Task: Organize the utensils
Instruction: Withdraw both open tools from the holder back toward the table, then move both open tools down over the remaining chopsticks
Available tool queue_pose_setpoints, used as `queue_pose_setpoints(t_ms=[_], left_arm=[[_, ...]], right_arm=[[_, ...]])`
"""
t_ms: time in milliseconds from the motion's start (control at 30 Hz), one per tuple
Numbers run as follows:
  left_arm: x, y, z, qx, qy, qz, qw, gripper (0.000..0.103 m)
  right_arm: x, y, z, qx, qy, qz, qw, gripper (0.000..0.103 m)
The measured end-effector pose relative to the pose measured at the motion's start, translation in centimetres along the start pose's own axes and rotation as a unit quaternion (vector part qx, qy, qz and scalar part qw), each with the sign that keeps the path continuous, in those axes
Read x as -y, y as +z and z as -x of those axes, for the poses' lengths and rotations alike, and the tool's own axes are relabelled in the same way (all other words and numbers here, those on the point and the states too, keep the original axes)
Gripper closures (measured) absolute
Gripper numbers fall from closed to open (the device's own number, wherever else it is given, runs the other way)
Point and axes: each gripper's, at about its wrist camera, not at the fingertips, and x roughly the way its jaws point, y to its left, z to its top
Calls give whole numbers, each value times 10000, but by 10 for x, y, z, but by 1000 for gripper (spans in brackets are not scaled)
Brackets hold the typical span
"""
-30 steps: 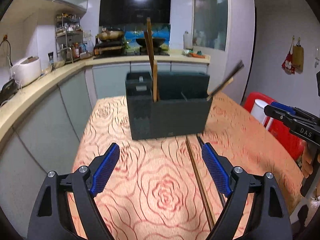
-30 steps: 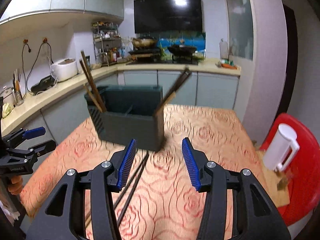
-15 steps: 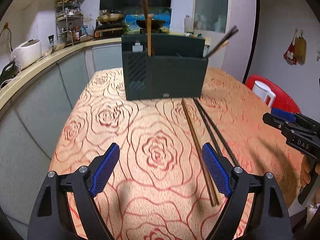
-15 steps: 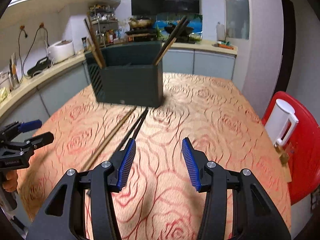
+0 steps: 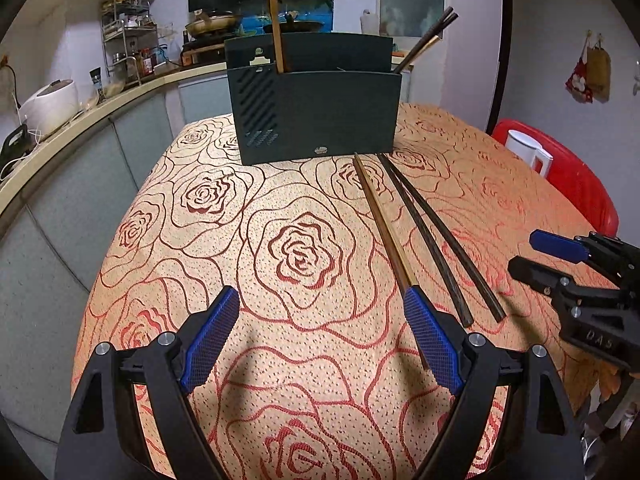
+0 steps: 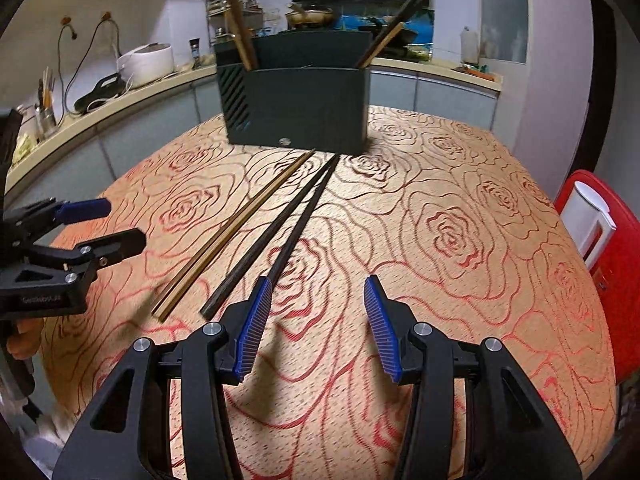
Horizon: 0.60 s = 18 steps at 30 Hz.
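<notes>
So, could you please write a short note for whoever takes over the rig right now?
Left gripper: open, empty, low over the tablecloth.
Right gripper: open, empty, also low over the table.
Lying in front of the dark utensil holder: a light wooden chopstick pair and two dark chopsticks.
Done: some wooden chopsticks stand at the holder's left end, dark ones at its right end.
Left: pick up the loose chopsticks and put each kind with its match.

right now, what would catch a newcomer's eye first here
The loose chopsticks: a light wooden pair and a dark pair lying side by side on the rose-patterned tablecloth. Behind them stands the dark utensil holder, more chopsticks poking out at both ends. The left gripper and right gripper are open and empty.
</notes>
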Motion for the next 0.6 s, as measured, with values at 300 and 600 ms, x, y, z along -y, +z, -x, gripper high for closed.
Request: queue_pose_setpoints(t_ms=[300,600], left_arm=[[-2,-8,-3,-146,13,-56,9999,22],[-3,-21,-1,-278,-174,-216,9992,22]], right_arm=[[-15,-9,-6,-130,46,245,9996,55],[-16,-10,-6,-47,-95,330,9994,55]])
